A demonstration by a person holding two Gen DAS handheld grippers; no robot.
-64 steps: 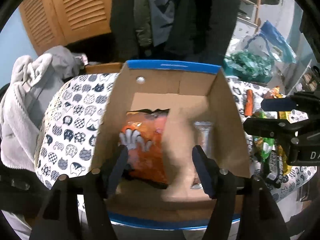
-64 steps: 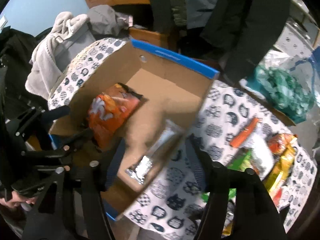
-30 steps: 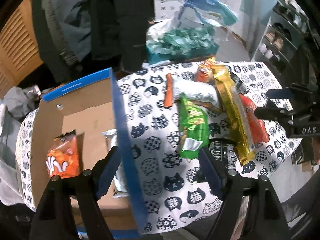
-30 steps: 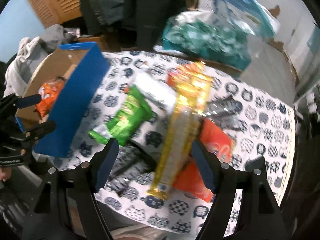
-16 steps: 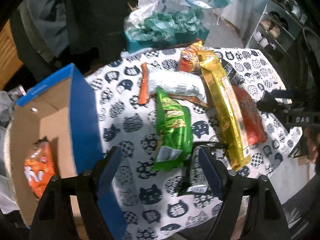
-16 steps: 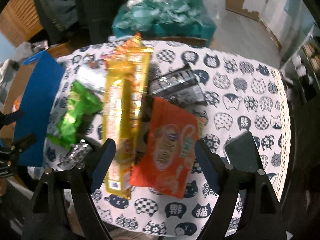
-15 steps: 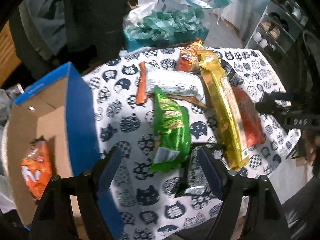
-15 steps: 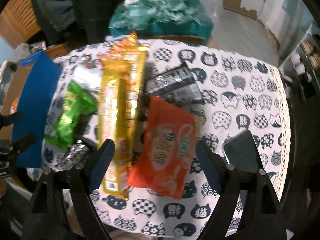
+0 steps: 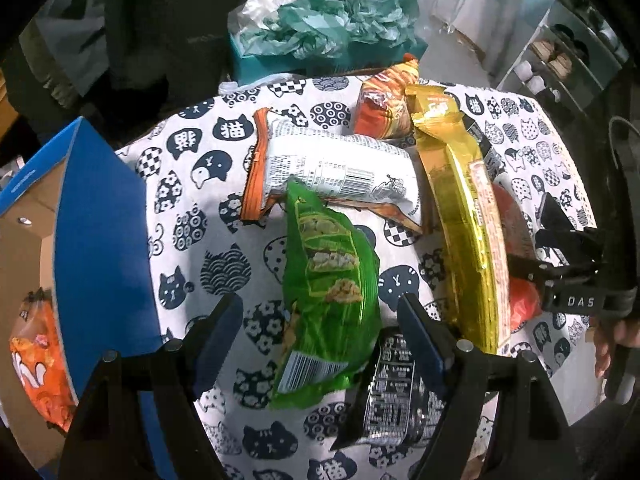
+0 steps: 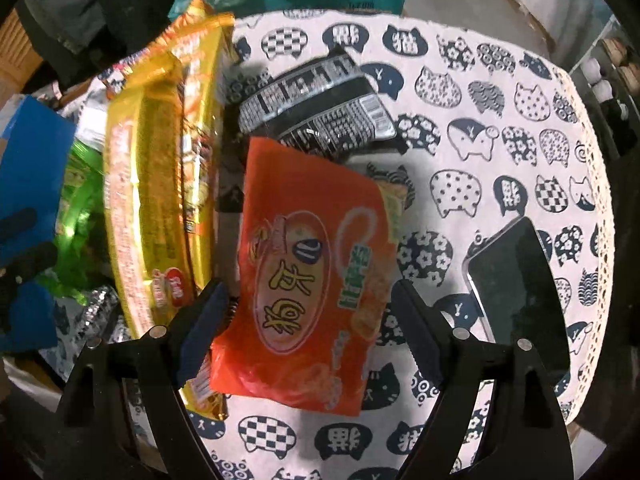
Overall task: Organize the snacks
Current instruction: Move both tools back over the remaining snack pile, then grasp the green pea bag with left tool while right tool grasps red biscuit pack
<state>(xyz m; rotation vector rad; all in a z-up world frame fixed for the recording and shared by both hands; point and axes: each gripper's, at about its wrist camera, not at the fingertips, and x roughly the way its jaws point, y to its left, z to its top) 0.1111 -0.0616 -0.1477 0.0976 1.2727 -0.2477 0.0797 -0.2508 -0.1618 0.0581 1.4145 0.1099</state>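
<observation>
- Left gripper (image 9: 320, 320): pointed steeply down over the table; jaws wide apart and holding nothing. The green snack bag (image 9: 330, 300) lies between the fingers, with clear gaps on both sides.
- Right gripper (image 10: 310, 320): also pointed steeply down; its jaws have just been opening and stand wide. The orange-red snack bag (image 10: 308, 280) lies between them; the left finger (image 10: 200, 320) is at the bag's edge, but whether it touches cannot be told.
- In the left wrist view the right gripper appears at the right edge, with part of a person's hand (image 9: 612, 340) on its handle.
- Snack pile: the long gold packet (image 9: 464, 232) lies between the green bag and the orange-red bag. A white packet with orange ends (image 9: 336, 168) lies crosswise beyond the green bag. A black packet (image 10: 320, 100) sits beyond the orange-red bag, which overlaps its near edge. A second dark packet (image 9: 394, 392) lies partly under the green bag.
- Cardboard box with blue outer wall (image 9: 100, 232): stands at the left of the cat-print tablecloth (image 9: 192, 208); an orange bag (image 9: 36, 360) lies inside it.
- Dark phone (image 10: 516, 280): lies flat on the cloth to the right of the right gripper.
</observation>
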